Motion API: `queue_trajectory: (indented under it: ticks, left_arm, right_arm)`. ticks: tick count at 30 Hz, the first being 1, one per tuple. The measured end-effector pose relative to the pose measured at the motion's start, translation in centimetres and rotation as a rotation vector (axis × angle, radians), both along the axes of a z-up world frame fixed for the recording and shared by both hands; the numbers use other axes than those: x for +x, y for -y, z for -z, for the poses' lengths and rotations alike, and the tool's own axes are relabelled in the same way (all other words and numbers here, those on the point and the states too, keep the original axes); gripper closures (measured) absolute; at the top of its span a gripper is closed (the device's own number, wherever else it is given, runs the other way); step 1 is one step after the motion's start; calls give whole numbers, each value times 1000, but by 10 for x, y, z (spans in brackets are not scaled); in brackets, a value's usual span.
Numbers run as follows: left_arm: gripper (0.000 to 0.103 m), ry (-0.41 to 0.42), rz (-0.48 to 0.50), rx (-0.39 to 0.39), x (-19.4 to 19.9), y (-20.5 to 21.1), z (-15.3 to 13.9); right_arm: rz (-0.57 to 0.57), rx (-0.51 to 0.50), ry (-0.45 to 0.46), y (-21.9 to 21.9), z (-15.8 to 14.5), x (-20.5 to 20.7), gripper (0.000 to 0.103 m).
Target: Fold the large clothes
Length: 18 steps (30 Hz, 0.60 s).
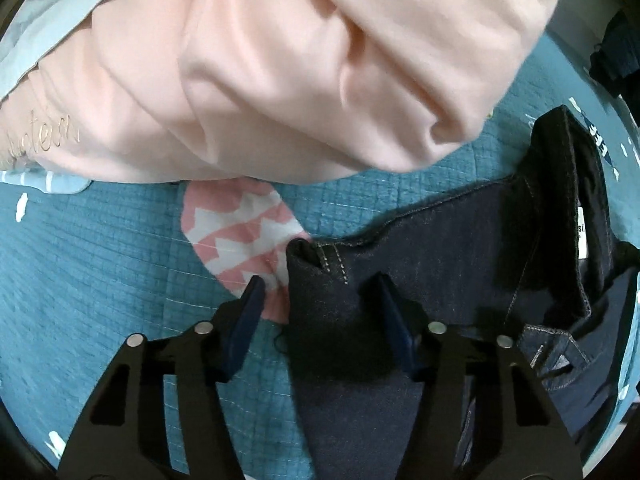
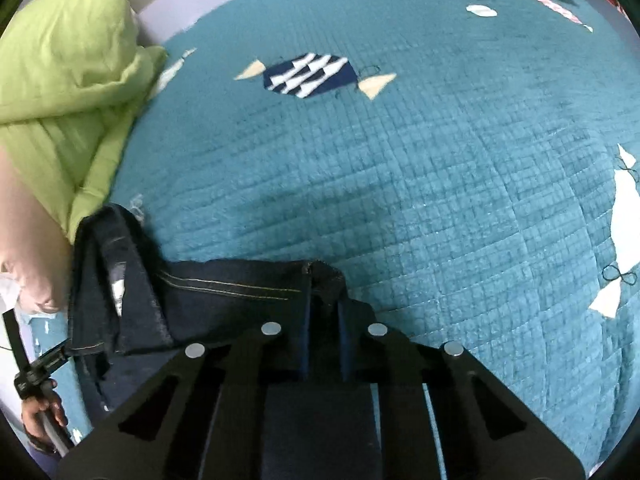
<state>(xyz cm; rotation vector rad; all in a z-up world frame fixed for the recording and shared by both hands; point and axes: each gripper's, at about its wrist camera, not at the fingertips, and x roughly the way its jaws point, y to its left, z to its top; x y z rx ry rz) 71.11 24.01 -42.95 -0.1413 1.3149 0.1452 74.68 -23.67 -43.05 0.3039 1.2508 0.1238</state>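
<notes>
Left wrist view: lying on the teal quilt (image 1: 100,248), dark jeans (image 1: 440,248), a folded corner sitting between the spread fingers of the left gripper (image 1: 318,284), jaws gaping wide, nothing pinched. Resting just beyond, a pink garment (image 1: 280,80), partly covering a pink-and-white fish patch (image 1: 240,228). Right wrist view: right gripper (image 2: 324,300) clamping a fold of the jeans (image 2: 224,292), fingers nearly together with denim between. Sitting at far left, a green pillow (image 2: 60,80); stitched farther out, a navy fish patch (image 2: 312,74).
</notes>
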Motion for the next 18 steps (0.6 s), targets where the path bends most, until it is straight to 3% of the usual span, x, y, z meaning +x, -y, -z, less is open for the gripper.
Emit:
queue_trajectory:
  ticks: [4, 6, 7, 8, 11, 13, 18]
  left_arm:
    - [45, -11, -22, -14, 4, -16, 3]
    - [50, 1, -17, 6, 4, -13, -4]
    - [69, 10, 3, 13, 2, -10, -7]
    - [78, 15, 23, -13, -4, 1, -11]
    - [78, 5, 58, 47, -4, 15, -12]
    - [73, -12, 32, 26, 1, 11, -6]
    - [73, -11, 6, -30, 10, 2, -9]
  right_arm:
    - [15, 4, -6, 4, 9, 0, 92]
    - [21, 8, 3, 6, 9, -1, 92]
    - [19, 7, 8, 5, 7, -2, 92]
    - [12, 4, 10, 5, 5, -3, 92]
    - [-4, -3, 15, 3, 2, -5, 92]
    - [-2, -4, 7, 2, 4, -5, 92]
    - [-7, -19, 1, -1, 11, -3, 92]
